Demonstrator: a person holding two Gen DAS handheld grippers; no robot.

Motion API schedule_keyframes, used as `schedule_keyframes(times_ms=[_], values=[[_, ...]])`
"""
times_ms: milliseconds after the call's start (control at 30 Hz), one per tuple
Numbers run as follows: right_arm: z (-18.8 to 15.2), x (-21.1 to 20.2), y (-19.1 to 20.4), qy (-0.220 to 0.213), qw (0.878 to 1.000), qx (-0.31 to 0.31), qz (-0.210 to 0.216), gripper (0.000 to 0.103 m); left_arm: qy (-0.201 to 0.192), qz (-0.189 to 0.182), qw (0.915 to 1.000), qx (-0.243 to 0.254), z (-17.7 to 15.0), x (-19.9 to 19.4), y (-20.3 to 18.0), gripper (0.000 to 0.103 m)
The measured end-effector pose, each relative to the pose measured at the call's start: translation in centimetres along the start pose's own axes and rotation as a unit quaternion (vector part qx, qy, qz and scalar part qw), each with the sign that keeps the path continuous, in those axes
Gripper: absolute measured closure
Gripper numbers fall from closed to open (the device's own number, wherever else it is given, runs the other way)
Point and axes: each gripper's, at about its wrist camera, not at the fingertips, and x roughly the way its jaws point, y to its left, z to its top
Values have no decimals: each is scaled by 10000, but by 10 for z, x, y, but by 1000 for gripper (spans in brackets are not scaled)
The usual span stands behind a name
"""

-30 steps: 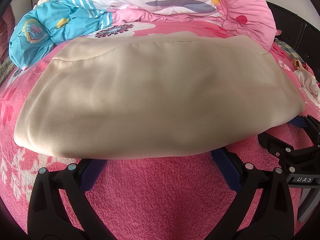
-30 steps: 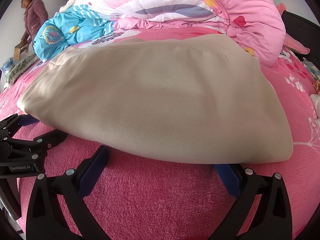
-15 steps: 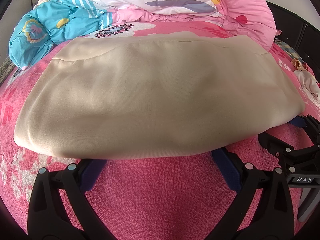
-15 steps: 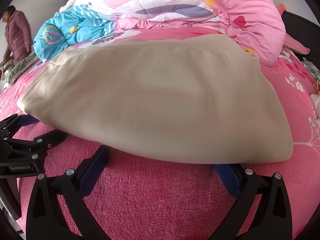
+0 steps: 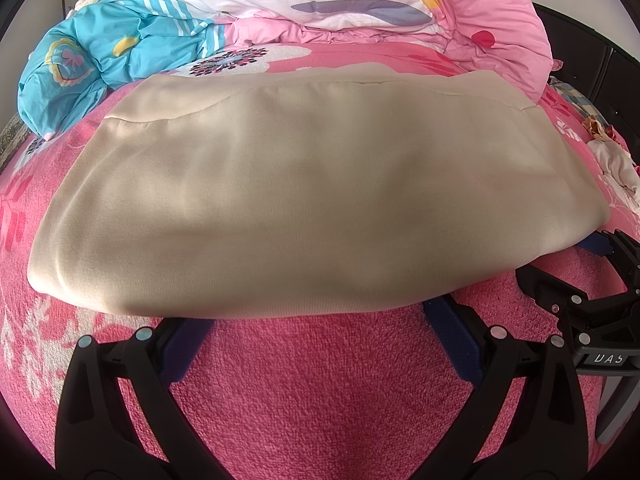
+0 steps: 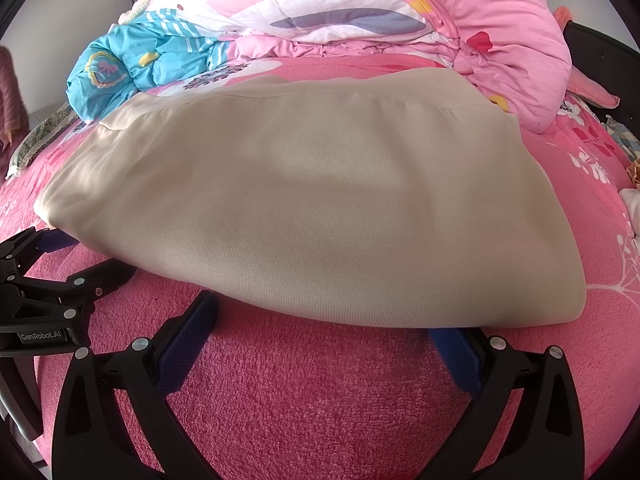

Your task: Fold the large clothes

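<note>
A beige garment (image 5: 316, 200), folded into a wide flat rectangle, lies on the pink fleece blanket (image 5: 320, 392). My left gripper (image 5: 318, 314) stands open at the garment's near edge, and its blue pads (image 5: 188, 340) reach just under the hem. My right gripper (image 6: 322, 320) is open too, at the same near edge further right, with its pad tips hidden under the cloth (image 6: 320, 208). Each gripper shows in the other's view: the right gripper (image 5: 568, 264) at the garment's right corner, the left gripper (image 6: 80, 256) at its left corner. Neither holds any fabric.
A bunched pink and white quilt (image 5: 480, 8) and a blue patterned bundle (image 5: 100, 60) lie behind the garment. Small crumpled cloths (image 5: 612, 160) sit at the right edge beside a dark bed frame (image 6: 600, 52). A person's sleeve (image 6: 10, 92) shows at the far left.
The person in the background of the right wrist view has moved left, almost out of frame. The garment and both grippers have not moved.
</note>
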Motion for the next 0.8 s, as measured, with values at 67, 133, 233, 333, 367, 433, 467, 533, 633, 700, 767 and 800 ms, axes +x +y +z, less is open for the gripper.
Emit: schedule_keyframes(times_ms=[67,133,233,333,367,433,467,533,633,700,767,800], values=[[0,0,0,-2,10000,0,0,5,2,2,10000,1,-1,0,0,6],[0,0,0,2,10000,0,0,5,2,-1,10000,-1,0,0,0,6],[0,0,0,5,10000,1,0,5,0,1,10000,1,0,0,0,6],[0,0,0,2,10000,1,1,5,1,2,10000,1,-1,0,0,6],[0,0,0,3,10000,1,1,5,2,1,10000,0,0,0,0,6],[0,0,0,3,10000,0,-1,5,2,2,10000,1,-1,0,0,6],[0,0,0,4,10000,1,0,5,1,1,10000,1,-1,0,0,6],[0,0,0,7,10000,-1,-2,5,1,1,10000,0,-1,0,0,6],[0,0,1,-6,10000,1,2,5,-7,-1,10000,-2,0,0,0,6],[0,-1,1,-14,10000,-1,0,5,-19,-2,10000,-4,-1,-1,0,6],[0,0,1,-16,10000,0,1,5,-37,-11,10000,-10,-1,0,0,6],[0,0,1,-11,10000,-1,-1,5,-33,-10,10000,-9,-1,0,0,6]])
